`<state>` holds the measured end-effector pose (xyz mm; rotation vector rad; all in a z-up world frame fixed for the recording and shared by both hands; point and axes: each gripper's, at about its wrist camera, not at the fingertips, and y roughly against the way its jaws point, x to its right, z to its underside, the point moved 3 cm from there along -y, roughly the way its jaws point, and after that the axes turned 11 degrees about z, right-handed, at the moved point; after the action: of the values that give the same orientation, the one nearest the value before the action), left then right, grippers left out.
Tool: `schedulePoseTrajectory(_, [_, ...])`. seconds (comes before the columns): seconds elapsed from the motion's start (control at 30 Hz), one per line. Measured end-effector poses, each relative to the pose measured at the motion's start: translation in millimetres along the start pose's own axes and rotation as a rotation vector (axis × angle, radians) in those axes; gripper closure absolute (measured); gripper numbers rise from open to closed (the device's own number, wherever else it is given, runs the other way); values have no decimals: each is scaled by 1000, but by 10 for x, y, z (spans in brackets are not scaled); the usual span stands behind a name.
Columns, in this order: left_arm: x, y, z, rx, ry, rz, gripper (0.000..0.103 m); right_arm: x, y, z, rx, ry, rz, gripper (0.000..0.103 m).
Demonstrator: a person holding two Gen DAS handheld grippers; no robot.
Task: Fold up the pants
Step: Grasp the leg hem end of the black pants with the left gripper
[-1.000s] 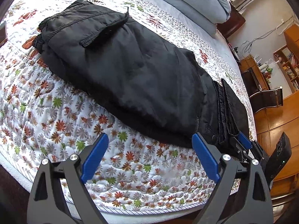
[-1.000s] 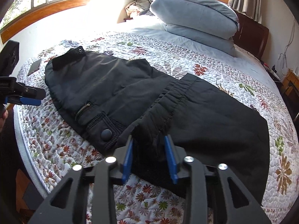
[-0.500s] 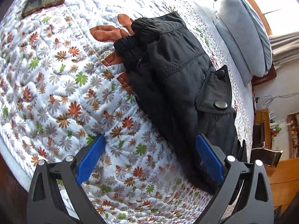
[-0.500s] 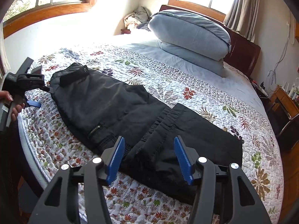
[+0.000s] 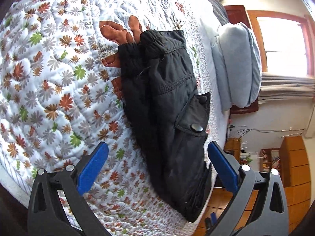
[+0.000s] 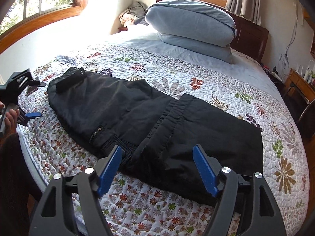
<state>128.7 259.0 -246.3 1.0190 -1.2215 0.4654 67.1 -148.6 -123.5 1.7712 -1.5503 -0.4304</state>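
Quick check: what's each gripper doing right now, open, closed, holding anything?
Left gripper: open, holding nothing.
Right gripper: open, its jaws have just been opening above the pants, gripping nothing.

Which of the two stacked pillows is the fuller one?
The upper pillow: it bulges thick and rounded, while the lower pillow lies flatter beneath it, against the headboard.

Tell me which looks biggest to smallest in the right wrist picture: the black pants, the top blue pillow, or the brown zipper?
1. black pants, though they lie nearest the camera, which enlarges them.
2. top blue pillow, farther back, so its true size against the pants is unsure.
3. brown zipper, clearly tiniest.
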Motion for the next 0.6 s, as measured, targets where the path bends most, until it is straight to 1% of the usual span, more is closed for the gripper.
schedulePoseTrajectory(0.1, [-42, -16, -99, 9, 15, 61, 3, 32, -43, 58, -24, -23, 1, 28])
schedulePoseTrajectory(0.17, [-109, -29, -182, 15, 33, 80, 3, 23, -61, 83, -34, -21, -1, 28])
schedulePoseTrajectory(0.27, [-126, -114, -242, 16, 79, 167, 3, -19, -87, 112, -49, -6, 0, 28])
schedulePoseTrajectory(0.3, [-119, -139, -263, 19, 80, 175, 3, -31, -96, 118, -53, -2, 0, 28])
schedulePoseTrajectory(0.4, [-64, -221, -292, 21, 58, 168, 3, -53, -122, 120, -63, 2, 0, 28])
schedulePoseTrajectory(0.47, [-59, -262, -284, 20, 47, 139, 3, -67, -126, 115, -64, 3, -2, 28])
schedulePoseTrajectory(0.57, [-42, -349, -312, 21, 36, 117, 3, -85, -136, 106, -65, 9, -3, 28])
schedulePoseTrajectory(0.6, [-9, -375, -314, 24, 29, 124, 3, -92, -144, 110, -67, 10, -1, 28])
